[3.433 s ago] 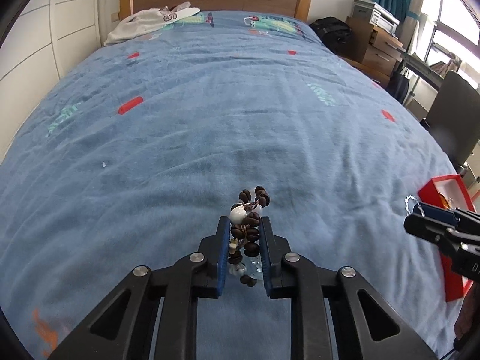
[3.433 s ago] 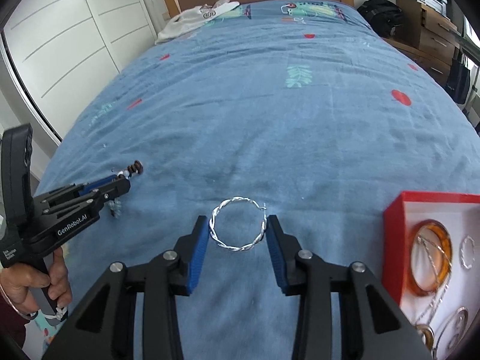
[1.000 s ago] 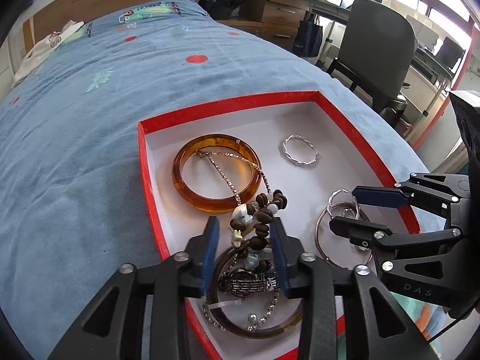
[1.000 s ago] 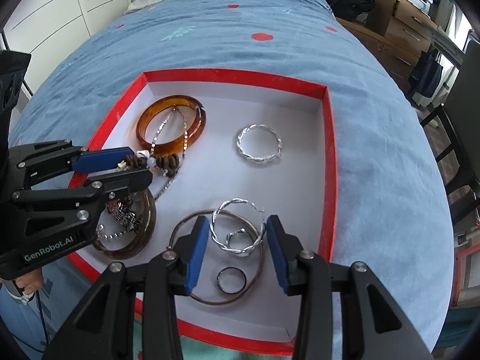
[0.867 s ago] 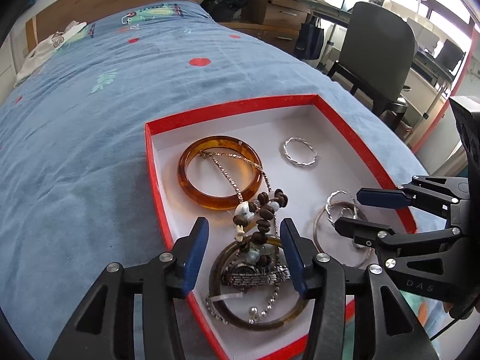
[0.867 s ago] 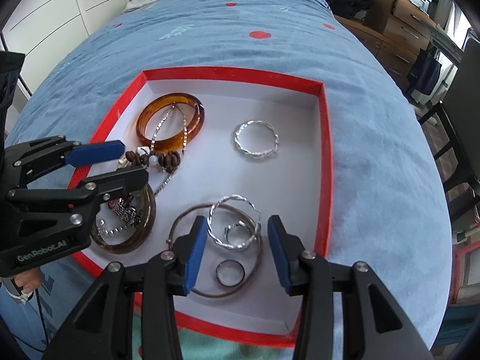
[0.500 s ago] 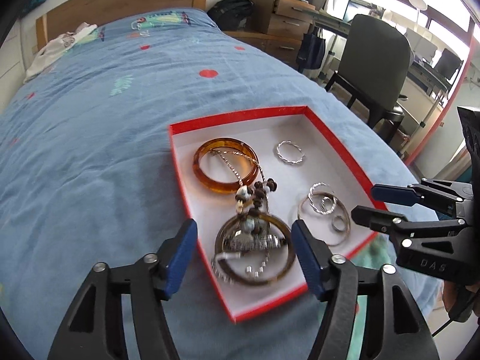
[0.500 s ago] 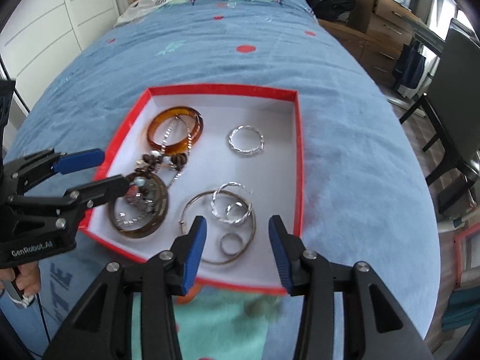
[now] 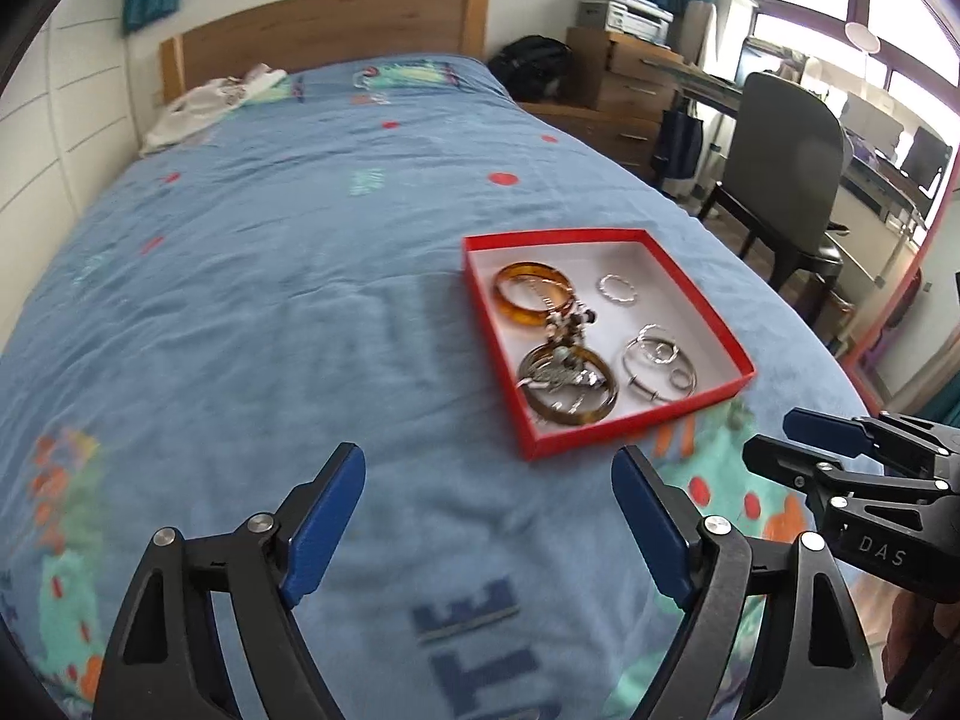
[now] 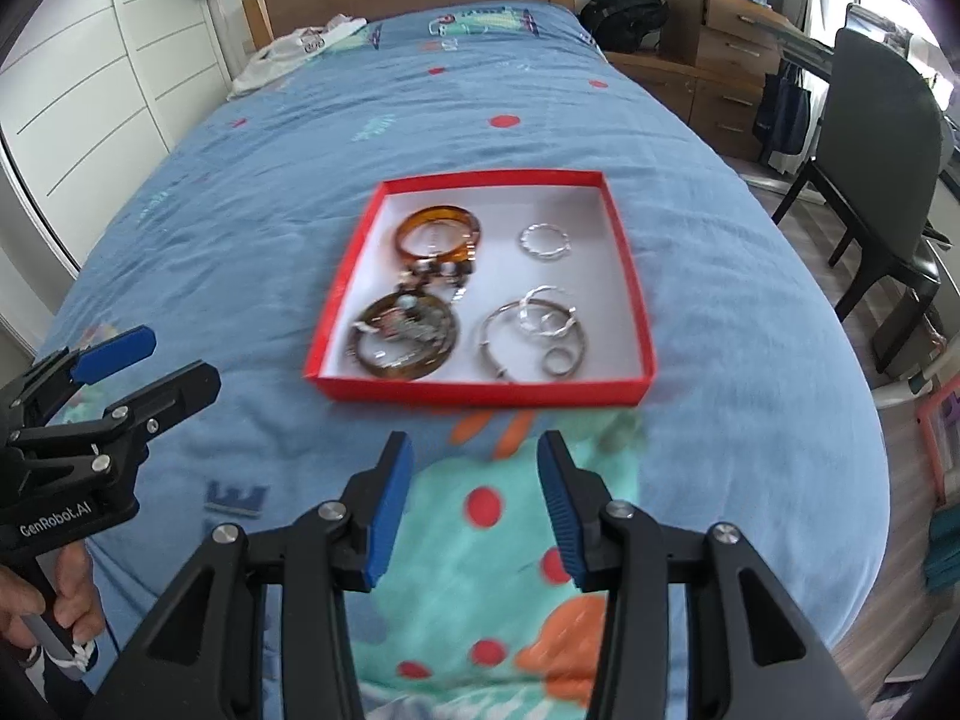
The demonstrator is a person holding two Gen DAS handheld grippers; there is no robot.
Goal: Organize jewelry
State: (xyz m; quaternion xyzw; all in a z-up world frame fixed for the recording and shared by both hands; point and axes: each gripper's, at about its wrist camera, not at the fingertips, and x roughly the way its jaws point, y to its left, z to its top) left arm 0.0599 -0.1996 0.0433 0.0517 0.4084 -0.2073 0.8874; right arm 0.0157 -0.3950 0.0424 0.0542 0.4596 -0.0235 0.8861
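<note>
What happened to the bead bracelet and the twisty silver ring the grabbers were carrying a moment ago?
Both got dropped into the red box. The left gripper let go of the bead bracelet, its jaws just opening wide; the right gripper released the twisted silver hoop. Both grippers then pulled back, empty. The amber bangle and other rings stayed put.

Both grippers: black plastic frames, triangular cut-outs, silver screws, blue ribbed pads on jaws. Left gripper (image 9: 483, 531) body marked "GenRobot.AI" in white. Right gripper (image 10: 474, 504) body marked "DAS" in white.
</note>
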